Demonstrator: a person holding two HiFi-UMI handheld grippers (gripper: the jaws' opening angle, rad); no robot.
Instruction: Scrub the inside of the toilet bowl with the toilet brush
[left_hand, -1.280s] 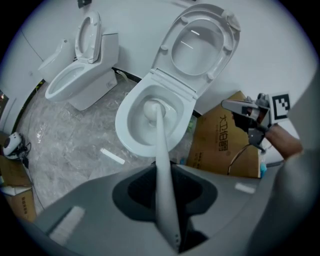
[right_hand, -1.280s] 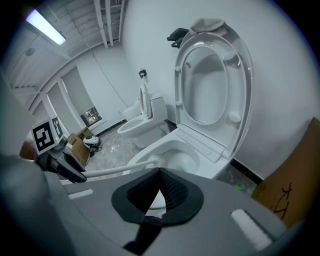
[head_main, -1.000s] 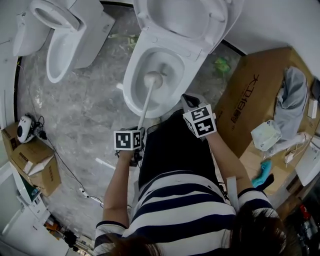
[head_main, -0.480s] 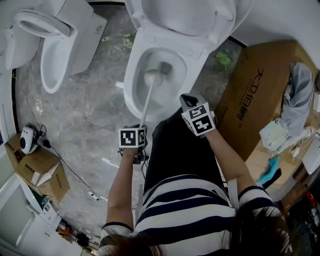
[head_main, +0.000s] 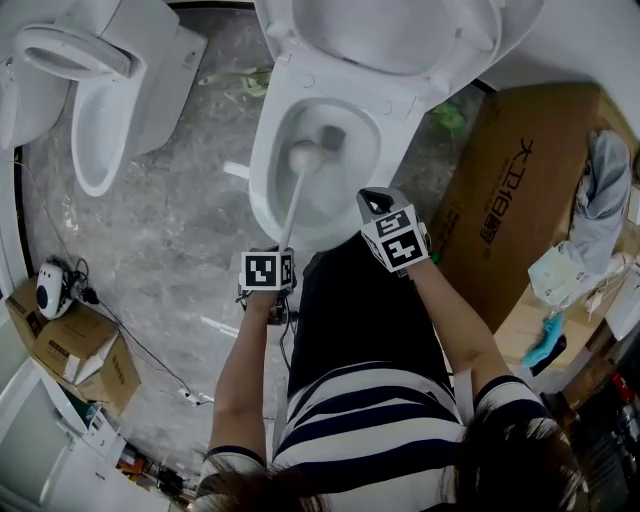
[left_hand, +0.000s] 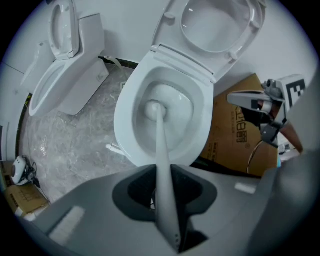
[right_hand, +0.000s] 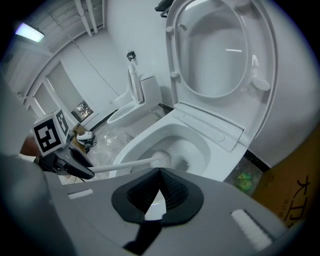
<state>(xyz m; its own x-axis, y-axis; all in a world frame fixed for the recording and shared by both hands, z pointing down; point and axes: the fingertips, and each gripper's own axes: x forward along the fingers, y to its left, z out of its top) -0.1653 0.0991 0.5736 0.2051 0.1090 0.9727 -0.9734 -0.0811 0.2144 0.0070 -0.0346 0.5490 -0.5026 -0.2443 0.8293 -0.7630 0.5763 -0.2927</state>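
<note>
The left gripper (left_hand: 161, 172) grips the toilet brush (head_main: 292, 205) handle between its fingers, the head deep inside the toilet bowl (head_main: 262, 185), while the right gripper (right_hand: 159, 176) hovers near-right, fingers clenched empty.

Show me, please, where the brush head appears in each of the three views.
Head view: brush head upper centre, inside the bowl.
Left gripper view: brush head near centre, low in the bowl.
Right gripper view: brush head just below centre, in the bowl.
Shared landmark: the raised lid behind the bowl, in all three.
</note>
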